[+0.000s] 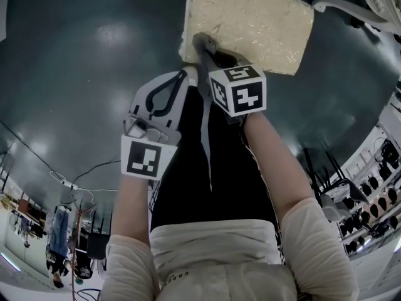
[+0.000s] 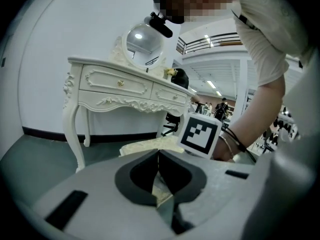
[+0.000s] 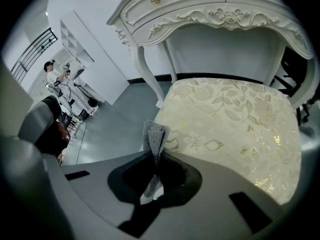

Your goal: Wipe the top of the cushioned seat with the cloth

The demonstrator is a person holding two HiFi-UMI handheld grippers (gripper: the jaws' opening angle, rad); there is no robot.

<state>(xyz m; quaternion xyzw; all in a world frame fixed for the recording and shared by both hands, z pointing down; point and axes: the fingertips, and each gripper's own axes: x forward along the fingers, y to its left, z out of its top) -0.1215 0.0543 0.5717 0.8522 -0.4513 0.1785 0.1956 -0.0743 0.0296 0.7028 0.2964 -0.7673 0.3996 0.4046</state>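
Note:
The cushioned seat [image 1: 250, 17] is cream with a leaf pattern and fills the top of the head view. My right gripper [image 1: 207, 54] is over its near left corner, shut on a folded grey cloth [image 1: 202, 41]. In the right gripper view the cloth [image 3: 154, 134] sticks up out of the closed jaws of the right gripper [image 3: 154, 153], just above the seat [image 3: 230, 119] edge. My left gripper [image 1: 186, 74] hangs shut and empty beside the right one, short of the seat. The left gripper [image 2: 158, 153] points past the seat's edge [image 2: 147, 145].
A white carved dressing table [image 3: 210, 9] stands over the seat's far side, its legs [image 3: 147, 74] at both corners. A round mirror [image 2: 144, 41] sits on its top [image 2: 120, 66]. Grey floor [image 1: 75, 74] lies to the left. A person [image 3: 52, 76] and equipment stand far off.

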